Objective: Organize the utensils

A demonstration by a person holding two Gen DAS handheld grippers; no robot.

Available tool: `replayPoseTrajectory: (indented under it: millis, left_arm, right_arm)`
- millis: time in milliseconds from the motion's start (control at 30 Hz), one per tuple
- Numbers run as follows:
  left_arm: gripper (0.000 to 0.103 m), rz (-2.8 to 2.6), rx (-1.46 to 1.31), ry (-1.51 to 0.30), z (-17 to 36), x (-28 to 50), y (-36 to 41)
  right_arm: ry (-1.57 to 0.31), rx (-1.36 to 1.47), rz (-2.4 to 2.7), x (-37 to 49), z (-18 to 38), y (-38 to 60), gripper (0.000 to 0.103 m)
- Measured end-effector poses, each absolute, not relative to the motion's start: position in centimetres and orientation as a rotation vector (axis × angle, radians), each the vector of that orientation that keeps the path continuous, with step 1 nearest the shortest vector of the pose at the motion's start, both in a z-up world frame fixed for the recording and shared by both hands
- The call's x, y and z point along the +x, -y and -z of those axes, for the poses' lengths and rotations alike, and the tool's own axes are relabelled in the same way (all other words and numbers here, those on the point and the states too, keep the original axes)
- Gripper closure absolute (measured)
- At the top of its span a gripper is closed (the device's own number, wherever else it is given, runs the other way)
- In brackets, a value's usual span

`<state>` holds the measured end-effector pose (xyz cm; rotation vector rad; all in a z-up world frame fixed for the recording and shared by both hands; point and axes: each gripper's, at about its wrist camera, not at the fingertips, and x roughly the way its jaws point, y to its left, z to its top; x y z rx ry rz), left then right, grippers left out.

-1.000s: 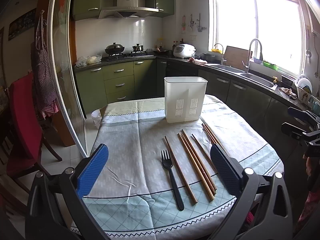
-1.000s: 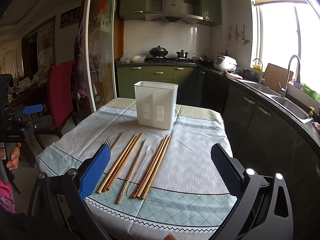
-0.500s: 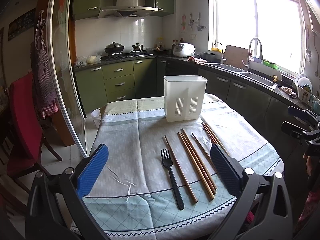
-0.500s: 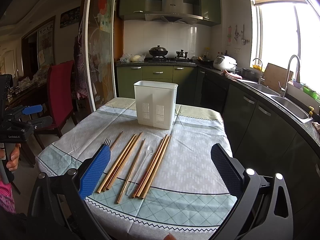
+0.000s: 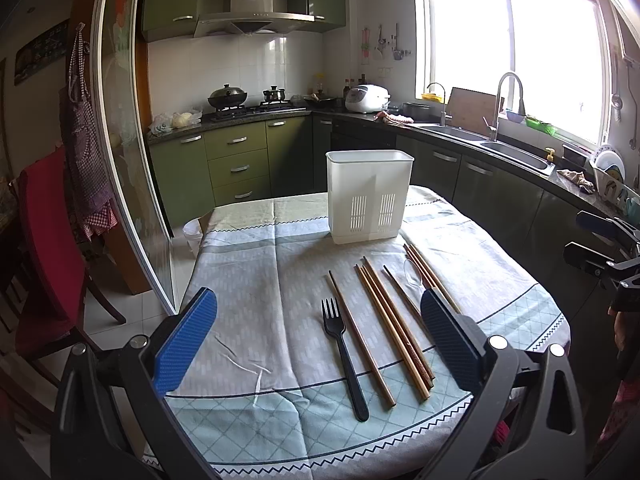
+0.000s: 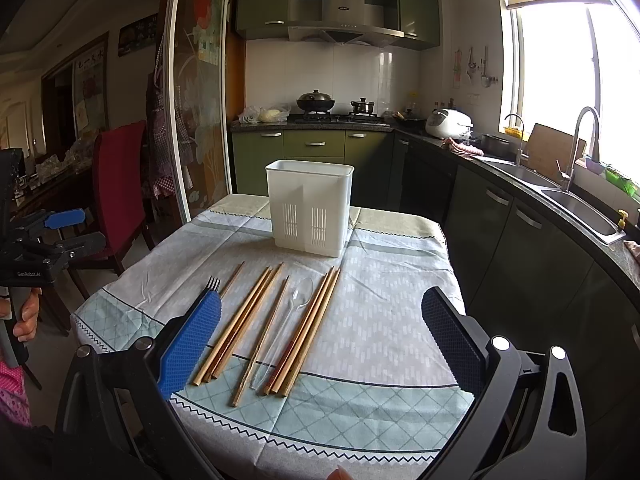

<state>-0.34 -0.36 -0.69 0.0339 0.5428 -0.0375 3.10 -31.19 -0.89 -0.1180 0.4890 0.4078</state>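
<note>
Cloth-covered surface point(image 5: 256, 280) is carrying everything, pale green and white check. The white plastic caddy point(image 5: 369, 197) is standing upright at the far end; taking it as the landmark. It's looking empty from here, a divider showing through the front wall, slotted vents low down, probably for draining. So by my read nothing is sorted yet.

Both tools are hovering at the near edge, opposite the caddy, pointing at it. Left gripper point(image 5: 320, 340): jaws spread wide, gripping nothing. Right gripper point(image 6: 322, 340): same, jaws released and bare. Likely a staging pose before the first pick.

Wooden chopsticks point(image 6: 244, 320) are lying flat between caddy and grippers, fanned roughly lengthwise toward the caddy, in loose groups plus singles. That orientation is making a side-on pinch easy.

Black fork point(image 5: 344, 356) is sitting on the left flank of the row as seen facing the caddy, tines toward it, nearest the left tool, so a sensible first target for that side.

Clear plastic spoon point(image 6: 288, 320) is lying among the chopsticks, bowl toward the caddy; hard to see against the cloth, risk of a missed grasp.
</note>
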Motion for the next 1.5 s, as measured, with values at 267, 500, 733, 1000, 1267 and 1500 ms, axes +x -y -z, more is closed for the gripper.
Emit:
replayPoseTrajectory:
  millis: [267, 500, 733, 1000, 1267, 1500]
  left_arm:
    - [0.006, 0.035, 0.036, -0.544, 0.49, -0.14, 0.35]
    - [0.006, 0.034, 0.036, -0.544, 0.36, -0.06, 0.48]
    - [0.006, 0.034, 0.036, -0.549, 0.57, -0.14, 0.4]
    - [0.006, 0.03, 0.033, -0.55, 0.47, -0.05, 0.29]
    - [0.006, 0.031, 0.032, -0.551, 0.5, -0.01, 0.17]
    - [0.006, 0.031, 0.034, -0.55, 0.5, -0.01, 0.18]
  right_arm:
    - [-0.491, -0.117, -0.407, 3.11, 1.01, 31.2, 0.004]
    - [-0.493, -0.117, -0.404, 3.2, 1.06, 31.19, 0.004]
    - [-0.493, -0.116, -0.4, 3.22, 1.01, 31.32, 0.004]
    - [-0.498, -0.117, -0.399, 3.39, 1.03, 31.35, 0.004]
    - [-0.498, -0.118, -0.4, 3.4, 1.04, 31.36, 0.004]
    - [-0.499, -0.116, -0.399, 3.41, 1.05, 31.36, 0.004]
